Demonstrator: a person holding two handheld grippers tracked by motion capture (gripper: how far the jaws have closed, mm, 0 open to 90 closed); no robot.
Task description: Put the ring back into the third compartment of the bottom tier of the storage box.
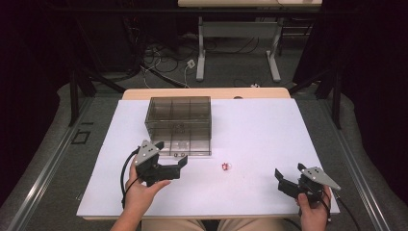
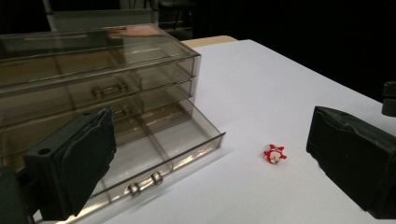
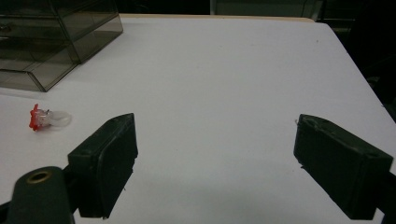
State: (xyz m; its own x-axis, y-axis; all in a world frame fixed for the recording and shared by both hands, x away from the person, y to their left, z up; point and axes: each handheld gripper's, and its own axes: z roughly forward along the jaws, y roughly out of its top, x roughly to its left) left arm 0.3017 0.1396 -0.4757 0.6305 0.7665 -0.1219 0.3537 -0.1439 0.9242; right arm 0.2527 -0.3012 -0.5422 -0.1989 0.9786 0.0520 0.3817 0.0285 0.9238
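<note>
A smoky clear plastic drawer chest [image 1: 179, 118] stands on the white table top [image 1: 260, 130], its bottom drawer [image 2: 154, 154] pulled out and showing nothing inside. A small red and white ring-like trinket [image 1: 225, 166] lies on the table just right of the drawer, also seen as the trinket [image 2: 274, 154] and the trinket [image 3: 43, 118]. My left gripper [image 1: 180, 164] is open, close in front of the drawer's right end. My right gripper [image 1: 284, 182] is open near the front right corner, with nothing between its jaws.
The table's front edge runs just below both hands. Wide bare table surface lies between the trinket and the right gripper. Behind the table are desk legs [image 1: 201, 53] and loose cables [image 1: 159, 60] on the floor.
</note>
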